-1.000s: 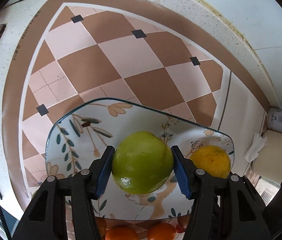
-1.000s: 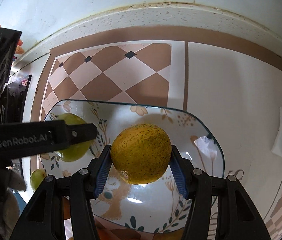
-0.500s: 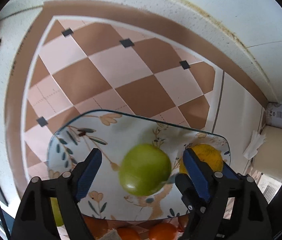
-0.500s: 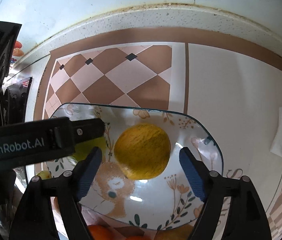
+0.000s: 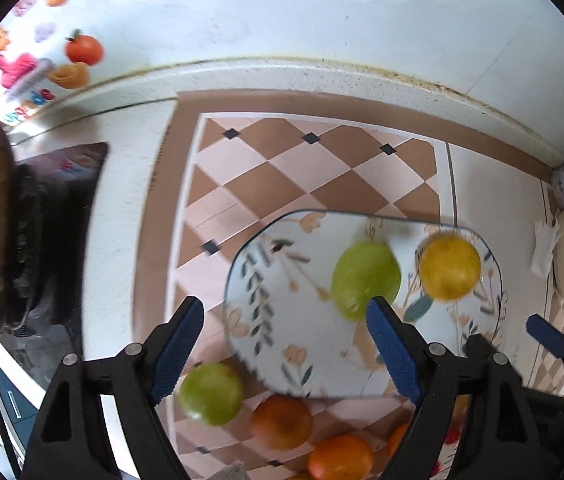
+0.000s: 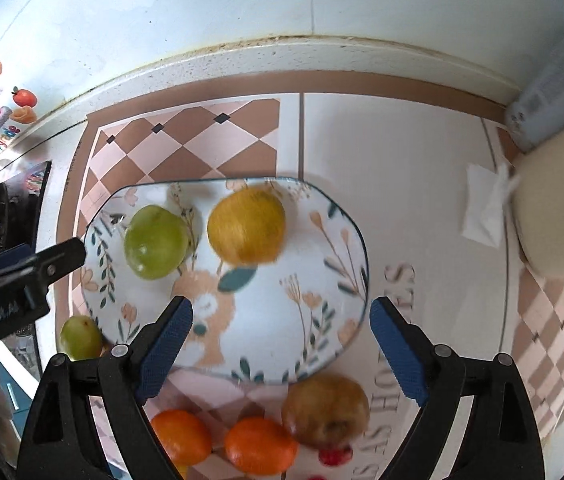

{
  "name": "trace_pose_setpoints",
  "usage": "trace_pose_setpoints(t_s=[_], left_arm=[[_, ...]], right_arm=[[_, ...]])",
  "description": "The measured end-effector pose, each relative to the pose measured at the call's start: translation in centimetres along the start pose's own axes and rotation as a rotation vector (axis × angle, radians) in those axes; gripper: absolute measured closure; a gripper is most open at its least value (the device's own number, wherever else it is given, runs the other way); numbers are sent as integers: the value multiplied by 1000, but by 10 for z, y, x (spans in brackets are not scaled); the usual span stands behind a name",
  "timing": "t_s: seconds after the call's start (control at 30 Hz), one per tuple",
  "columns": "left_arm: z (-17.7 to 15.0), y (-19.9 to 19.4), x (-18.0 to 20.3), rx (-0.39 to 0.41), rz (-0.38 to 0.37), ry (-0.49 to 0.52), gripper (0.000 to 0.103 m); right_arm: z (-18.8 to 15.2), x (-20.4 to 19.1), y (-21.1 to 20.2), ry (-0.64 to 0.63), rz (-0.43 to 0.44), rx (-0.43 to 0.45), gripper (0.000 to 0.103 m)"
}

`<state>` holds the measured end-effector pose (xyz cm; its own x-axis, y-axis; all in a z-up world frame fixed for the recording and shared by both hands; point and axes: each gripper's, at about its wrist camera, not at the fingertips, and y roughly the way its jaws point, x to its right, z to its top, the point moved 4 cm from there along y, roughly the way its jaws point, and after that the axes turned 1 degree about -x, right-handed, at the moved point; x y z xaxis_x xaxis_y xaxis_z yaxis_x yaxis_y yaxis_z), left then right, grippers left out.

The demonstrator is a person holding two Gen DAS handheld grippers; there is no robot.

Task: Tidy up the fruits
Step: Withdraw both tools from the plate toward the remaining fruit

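A flower-patterned plate (image 6: 321,280) lies on the worktop (image 6: 401,184), partly over a checked brown-and-pink mat (image 6: 186,140). Two fruits rest on the plate: a green fruit (image 6: 156,242) toward its left side and a yellow fruit (image 6: 246,225) just beside it, nearer the plate's middle; the two sit close together, and whether they touch cannot be told. In the left wrist view the same green fruit (image 5: 365,278) and yellow fruit (image 5: 449,266) lie side by side on the plate (image 5: 282,320).

The right gripper (image 6: 282,344) hangs over the near edge of the plate with its blue-padded fingers (image 6: 168,338) spread wide and the jaws opening further; nothing lies between them but the plate below. The left gripper (image 5: 283,346) stands off the plate's left part, its jaws spread wide and pinching nothing; it also appears at the left edge of the right wrist view (image 6: 22,268).

Off the plate, a second green fruit (image 6: 80,337) lies by its near left corner. Just in front of the plate's near edge sit two oranges (image 6: 181,436) (image 6: 260,445) and a brownish fruit (image 6: 325,410), with a small red fruit (image 6: 335,455) beside it. To the right of the plate a white tissue (image 6: 483,208) lies on the worktop, well apart.
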<state>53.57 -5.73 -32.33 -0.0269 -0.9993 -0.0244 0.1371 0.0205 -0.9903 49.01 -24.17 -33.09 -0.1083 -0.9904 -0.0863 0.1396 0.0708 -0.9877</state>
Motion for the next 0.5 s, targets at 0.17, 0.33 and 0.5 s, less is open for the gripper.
trace_pose_setpoints(t_s=[0.17,0.33,0.5], left_arm=[[-29,-31,-10,70,3,5,20],[-55,-62,-14,132,-11,19,20],[-72,-92,-14,189,-14,48,20]], right_arm=[[-29,-7,-29,9,11,43,10],[-48,-18,-53,13,20,88,10],[-72,-20,-87,12,27,136,10]])
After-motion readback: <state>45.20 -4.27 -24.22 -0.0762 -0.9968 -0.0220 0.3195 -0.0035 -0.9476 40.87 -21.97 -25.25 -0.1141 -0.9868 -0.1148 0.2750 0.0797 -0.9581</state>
